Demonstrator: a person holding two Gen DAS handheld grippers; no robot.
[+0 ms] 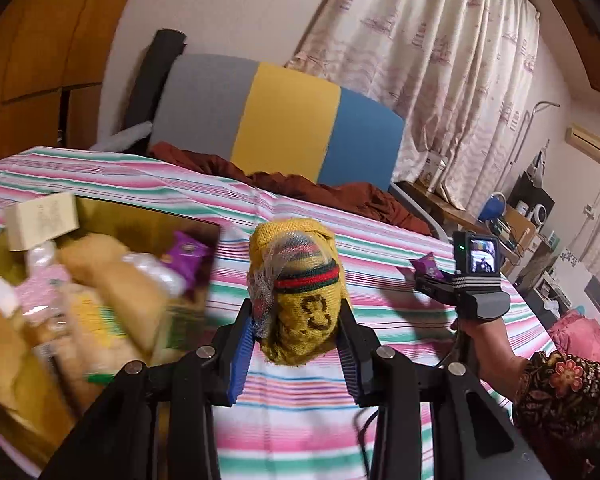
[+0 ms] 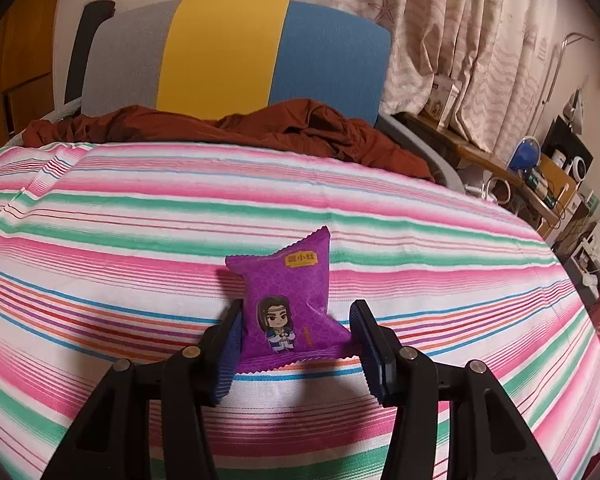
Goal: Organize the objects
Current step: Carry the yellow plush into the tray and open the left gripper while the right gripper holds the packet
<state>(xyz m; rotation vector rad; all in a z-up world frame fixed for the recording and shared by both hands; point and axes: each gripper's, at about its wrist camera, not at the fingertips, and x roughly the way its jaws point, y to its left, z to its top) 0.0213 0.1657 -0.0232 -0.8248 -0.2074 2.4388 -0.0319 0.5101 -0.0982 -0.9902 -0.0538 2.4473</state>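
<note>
A: Start closest. What are the tools doing?

B: The left gripper (image 1: 296, 344) is clamped on a yellow knitted bundle (image 1: 298, 284) with a red-and-green band and a bit of netting over it, held above the striped bedsheet (image 1: 320, 412). The right gripper (image 2: 294, 344) has a purple snack packet (image 2: 290, 312) pinched between its blue pads, the packet standing up over the same sheet.

A: And the surface itself?

B: A bed covered in pink, green, white and blue stripes. At its far edge lies a crumpled rust-brown cloth (image 2: 260, 124), and behind that a cushion (image 2: 236, 52) in grey, yellow and blue panels. Beyond are pale patterned curtains (image 2: 480, 40), with a cluttered wooden shelf (image 2: 540, 184) along the right wall.

A: What does one camera catch that the other misses?

B: Only the left wrist view shows the box (image 1: 172, 216) on the bed to the left, full of blurred packets, another purple one among them. It also shows the person's right hand (image 1: 480, 332) with a floral sleeve (image 1: 568, 396) holding the other tool. The right wrist view alone shows the cartoon figure printed on the packet.
</note>
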